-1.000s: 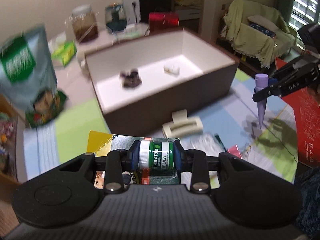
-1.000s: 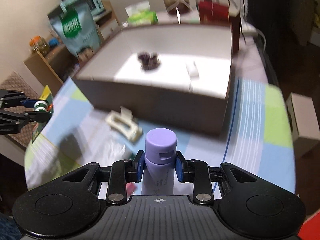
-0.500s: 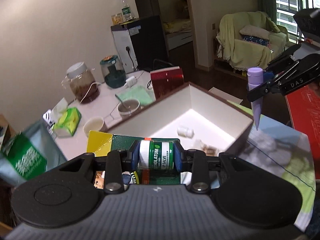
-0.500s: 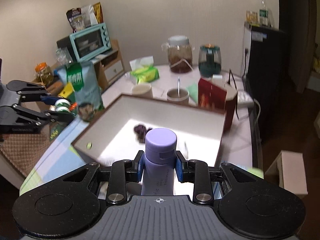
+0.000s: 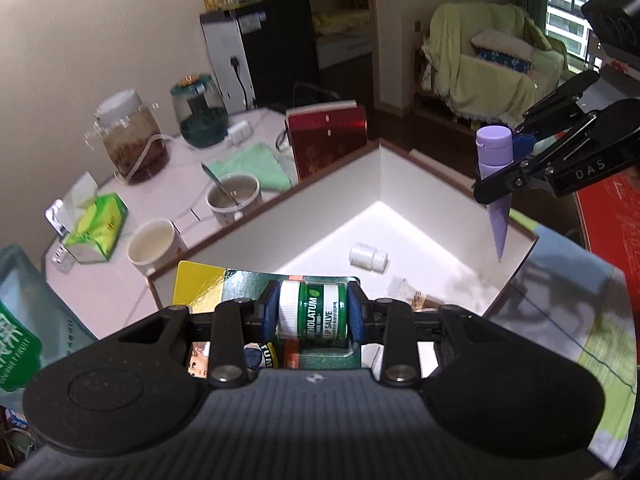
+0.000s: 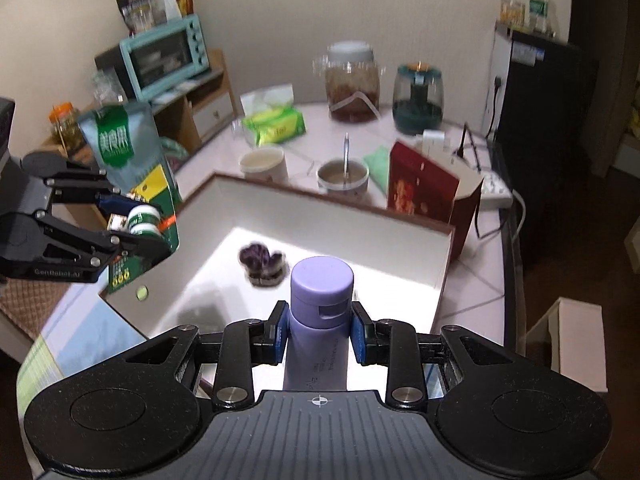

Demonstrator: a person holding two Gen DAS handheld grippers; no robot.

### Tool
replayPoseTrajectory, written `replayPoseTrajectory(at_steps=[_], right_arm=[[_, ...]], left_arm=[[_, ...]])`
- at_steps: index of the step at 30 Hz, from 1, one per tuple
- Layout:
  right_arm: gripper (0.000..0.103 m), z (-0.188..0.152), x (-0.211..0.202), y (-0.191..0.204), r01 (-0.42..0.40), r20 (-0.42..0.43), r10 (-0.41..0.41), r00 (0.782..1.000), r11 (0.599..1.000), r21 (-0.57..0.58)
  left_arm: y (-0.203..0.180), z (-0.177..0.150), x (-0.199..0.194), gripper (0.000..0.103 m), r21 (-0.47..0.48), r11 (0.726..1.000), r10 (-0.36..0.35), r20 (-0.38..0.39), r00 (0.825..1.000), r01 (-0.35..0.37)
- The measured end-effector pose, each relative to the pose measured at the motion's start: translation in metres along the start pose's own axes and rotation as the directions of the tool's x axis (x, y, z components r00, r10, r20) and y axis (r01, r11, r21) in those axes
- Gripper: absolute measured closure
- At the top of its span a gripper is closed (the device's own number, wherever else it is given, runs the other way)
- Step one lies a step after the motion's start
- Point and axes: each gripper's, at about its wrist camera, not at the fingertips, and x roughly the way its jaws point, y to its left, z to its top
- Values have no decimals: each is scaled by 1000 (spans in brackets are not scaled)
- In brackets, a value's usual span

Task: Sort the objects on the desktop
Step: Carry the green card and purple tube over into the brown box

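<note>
Above the box's left edge, left gripper (image 5: 313, 316) clamped on a carded lip-salve jar (image 5: 313, 314), label reading "THOLATUM LIP SALVE"; raised from table height a second ago. Farther right, over the white-lined box (image 6: 400, 268), right gripper (image 6: 319, 331) pinching a lavender tube (image 6: 320, 312), likewise lifted. Release into the box likely near. Printed "DAS" on that gripper's arm.

the box (image 5: 404, 184) sits on the desk (image 5: 120, 296); a small bottle (image 5: 368, 257) lies inside it, two cups (image 5: 234, 198) just behind it.
</note>
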Motion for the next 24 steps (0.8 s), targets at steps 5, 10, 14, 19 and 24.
replayPoseTrajectory(at_steps=[5,10,14,19,24], right_arm=[[73,-3,24,-5,8,-78,-9,997,1000,-10],[73,-8,47,-6,24,-152,-28,988,999,-31],[73,-12,60,-5,42,-187,-52,981,997,-58],[73,-14,70,-6,50,-213,-65,975,996,-75],[73,-15,80,-7,56,-231,-74,970,995,-85]], left_arm=[[2,-4,22,73,28,1000,-5,-47,999,7],[1,-8,43,73,44,999,-10,-94,995,14],[-1,-11,58,73,61,998,-20,-118,993,27],[-3,-15,74,73,126,991,-31,-161,986,51],[-4,-21,93,73,214,975,-9,-216,976,56]])
